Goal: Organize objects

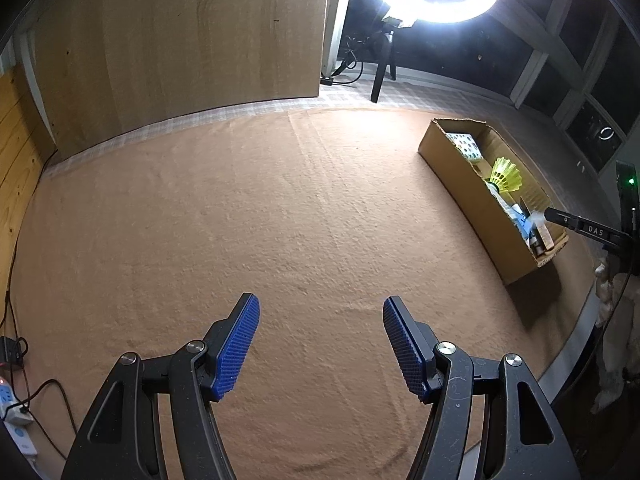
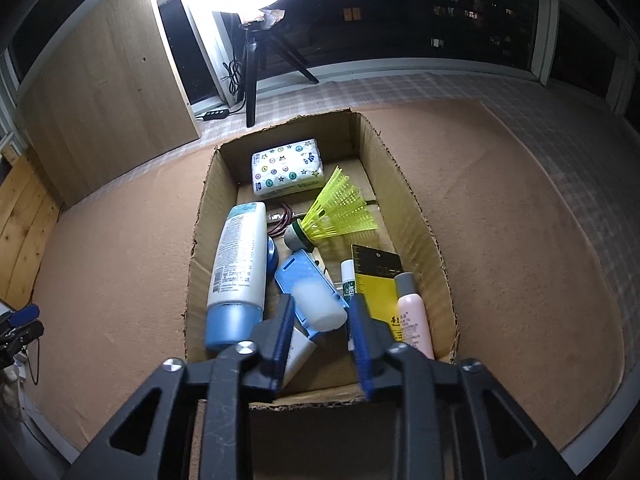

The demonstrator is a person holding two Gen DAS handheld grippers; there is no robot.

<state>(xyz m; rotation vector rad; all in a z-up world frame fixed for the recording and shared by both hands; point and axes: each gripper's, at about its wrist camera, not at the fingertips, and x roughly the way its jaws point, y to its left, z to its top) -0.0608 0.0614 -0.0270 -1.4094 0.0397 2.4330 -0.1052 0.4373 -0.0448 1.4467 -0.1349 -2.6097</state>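
A cardboard box [image 2: 424, 240] sits on the brown cloth and holds a white lotion bottle with a blue cap [image 2: 240, 264], a tissue pack [image 2: 286, 172], a yellow shuttlecock [image 2: 340, 212], a blue case [image 2: 308, 284], a pink bottle [image 2: 414, 320], a yellow card [image 2: 378, 280] and a white translucent cylinder [image 2: 318, 306]. My right gripper [image 2: 320, 312] is over the box's near end, its jaws open on either side of the cylinder. My left gripper [image 1: 320, 320] is open and empty above bare cloth. The box [image 1: 464, 184] lies to its far right.
A ring light on a tripod [image 2: 252, 60] stands behind the box on a checked cloth. A wooden panel [image 1: 180, 40] stands at the back left. A power strip and cables [image 1: 12, 412] lie off the table's left edge. Dark windows run along the back.
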